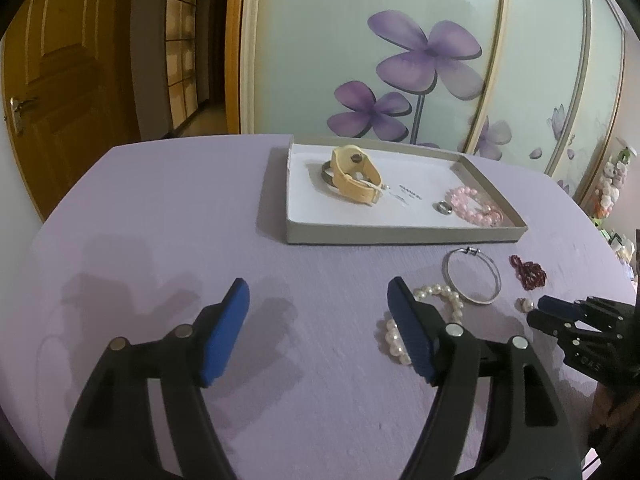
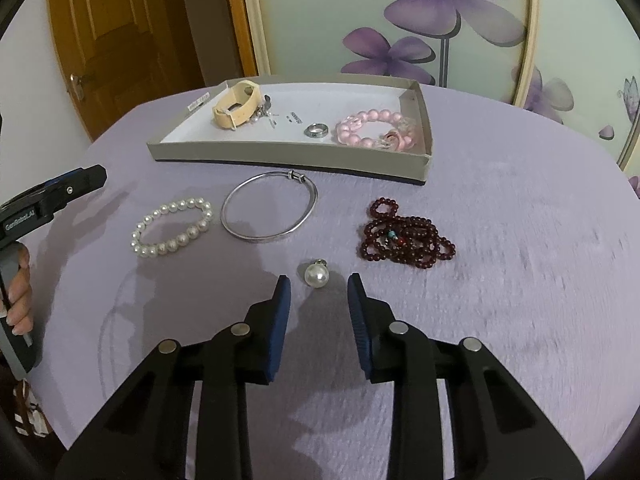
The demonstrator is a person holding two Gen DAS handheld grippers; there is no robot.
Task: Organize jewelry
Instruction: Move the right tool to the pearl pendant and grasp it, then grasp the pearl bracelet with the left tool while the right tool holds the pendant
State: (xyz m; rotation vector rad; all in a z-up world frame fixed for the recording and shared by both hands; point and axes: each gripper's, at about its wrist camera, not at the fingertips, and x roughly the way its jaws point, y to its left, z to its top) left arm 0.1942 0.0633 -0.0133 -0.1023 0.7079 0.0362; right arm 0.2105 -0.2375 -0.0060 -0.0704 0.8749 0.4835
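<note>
Nearest the lens in the right wrist view, the right gripper (image 2: 316, 312) stood partly spread at lower centre, pinching nothing, with the loose pearl pendant (image 2: 317, 275) just beyond its tips on the purple cloth (image 2: 520, 280). A clean pick probably called for centring the pads on the round pearl, low against the cloth, since it could roll. The left gripper (image 1: 318, 332) stood wide and empty, its right finger over the pearl bracelet (image 1: 440, 300). The tray (image 2: 288, 156) lay across the upper centre.
</note>
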